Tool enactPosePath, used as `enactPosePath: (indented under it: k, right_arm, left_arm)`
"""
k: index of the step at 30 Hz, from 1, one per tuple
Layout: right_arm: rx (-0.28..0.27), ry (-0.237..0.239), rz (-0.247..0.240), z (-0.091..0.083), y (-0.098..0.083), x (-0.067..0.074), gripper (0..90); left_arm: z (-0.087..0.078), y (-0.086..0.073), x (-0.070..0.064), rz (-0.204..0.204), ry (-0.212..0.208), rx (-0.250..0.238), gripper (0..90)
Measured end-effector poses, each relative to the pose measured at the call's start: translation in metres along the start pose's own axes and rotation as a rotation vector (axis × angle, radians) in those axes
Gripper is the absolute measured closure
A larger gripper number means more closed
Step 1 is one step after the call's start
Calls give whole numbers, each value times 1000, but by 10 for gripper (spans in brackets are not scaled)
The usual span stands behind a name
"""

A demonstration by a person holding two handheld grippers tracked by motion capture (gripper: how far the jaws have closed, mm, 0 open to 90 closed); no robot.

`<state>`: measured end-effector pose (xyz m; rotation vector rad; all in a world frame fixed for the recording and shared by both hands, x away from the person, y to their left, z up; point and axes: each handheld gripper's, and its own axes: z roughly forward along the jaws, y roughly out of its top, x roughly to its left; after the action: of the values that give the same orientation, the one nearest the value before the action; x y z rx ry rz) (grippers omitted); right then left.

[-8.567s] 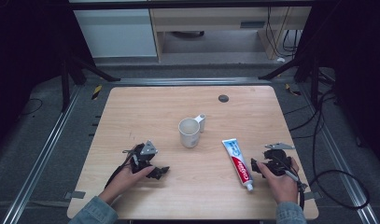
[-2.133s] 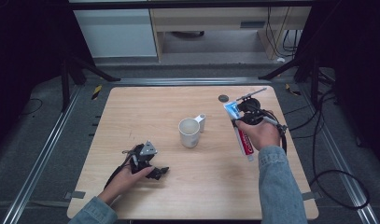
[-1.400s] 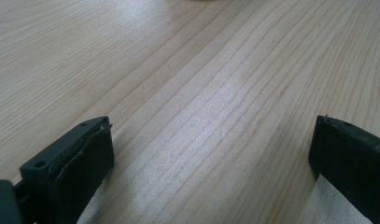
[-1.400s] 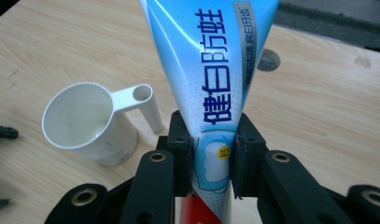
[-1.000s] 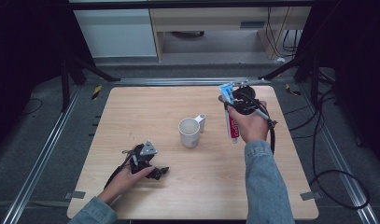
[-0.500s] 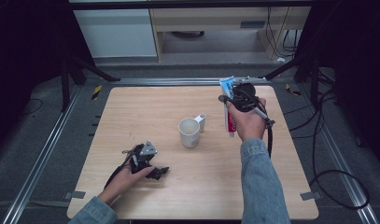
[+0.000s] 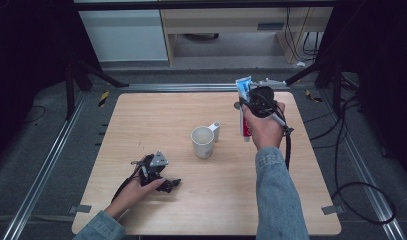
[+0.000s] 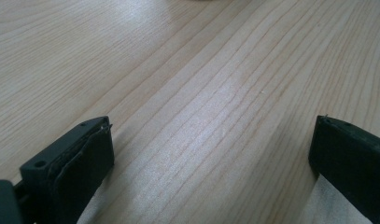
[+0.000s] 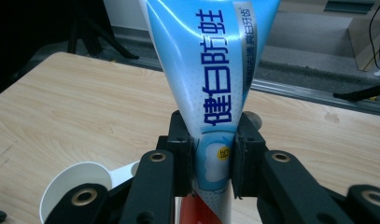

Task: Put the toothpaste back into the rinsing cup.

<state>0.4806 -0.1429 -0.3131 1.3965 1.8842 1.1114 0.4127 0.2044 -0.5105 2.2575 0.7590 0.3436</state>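
A blue, white and red toothpaste tube (image 7: 244,107) hangs upright above the table, cap end down, with my right gripper (image 7: 251,102) shut on its middle. Up close, the tube (image 9: 211,79) sits clamped between my right gripper's (image 9: 212,161) pads. A white mug (image 7: 203,141) stands mid-table, left of and below the tube; its rim (image 9: 73,186) shows in the right gripper view. My left gripper (image 7: 166,184) rests on the table near the front left, held by a hand. Its jaws (image 8: 211,158) stand wide apart over bare wood.
The wooden table (image 7: 156,115) has metal rails along its sides. A small dark disc (image 7: 236,105) lies on the table near the far right, just behind the tube. Cables trail off the right edge.
My right gripper picked the toothpaste tube off the front right of the table, carried it toward the far right, stood it upright, and has drifted slightly left toward the mug. The left gripper stayed put.
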Motion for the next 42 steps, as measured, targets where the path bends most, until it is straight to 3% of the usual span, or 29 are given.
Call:
enactPosePath:
  k: [26,42]
  right_arm:
    - [-85,2,-5,2,8,15,731]
    - [-129,36,-25,6,17,33,731]
  left_arm:
    - [0,0,0,2,0,1,0]
    - [0,0,0,2,-1,1,0]
